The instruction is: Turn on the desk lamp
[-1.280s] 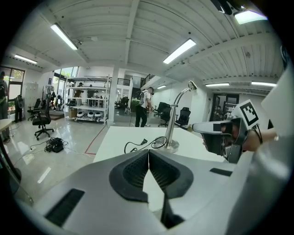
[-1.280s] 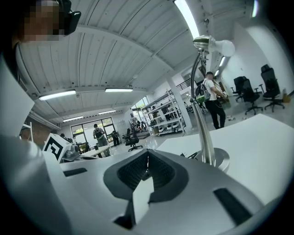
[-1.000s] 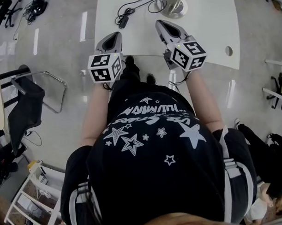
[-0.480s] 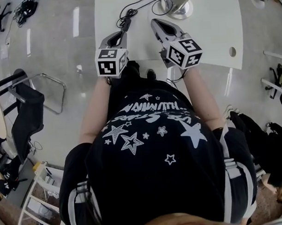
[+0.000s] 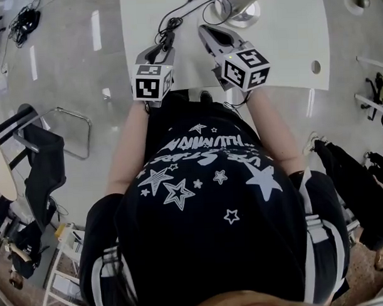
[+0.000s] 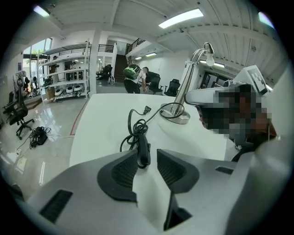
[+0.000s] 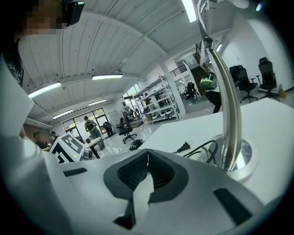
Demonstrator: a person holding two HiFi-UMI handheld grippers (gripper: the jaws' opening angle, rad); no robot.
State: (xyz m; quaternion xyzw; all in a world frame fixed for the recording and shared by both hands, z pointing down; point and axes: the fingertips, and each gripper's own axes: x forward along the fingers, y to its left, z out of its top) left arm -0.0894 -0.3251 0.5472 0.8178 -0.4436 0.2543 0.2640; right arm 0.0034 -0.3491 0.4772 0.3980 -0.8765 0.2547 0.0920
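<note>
One white table (image 5: 288,45) fills the top of the head view, its near edge hidden behind the person's black star-print shirt (image 5: 212,199), with glossy floor on both sides and one dark chair (image 5: 44,154) well off to the left. The single desk lamp (image 5: 244,13) stands near the table's far edge, just beyond the right gripper (image 5: 203,31). From above only its round silver base and the foot of the stem show, the rest being cut off by the frame. In the right gripper view the stem also runs out of the top. There are two grippers. The right one's jaws are pressed together on nothing. The left gripper (image 6: 148,153) has just been opening its jaws, which now stand spread. One black cord (image 6: 136,130) lies bunched on the table beside the lamp. Its inline switch (image 6: 144,149) sits in the gap between the left jaws, close to one pad and unpinched, and its one plug (image 6: 146,109) lies loose farther back.
</note>
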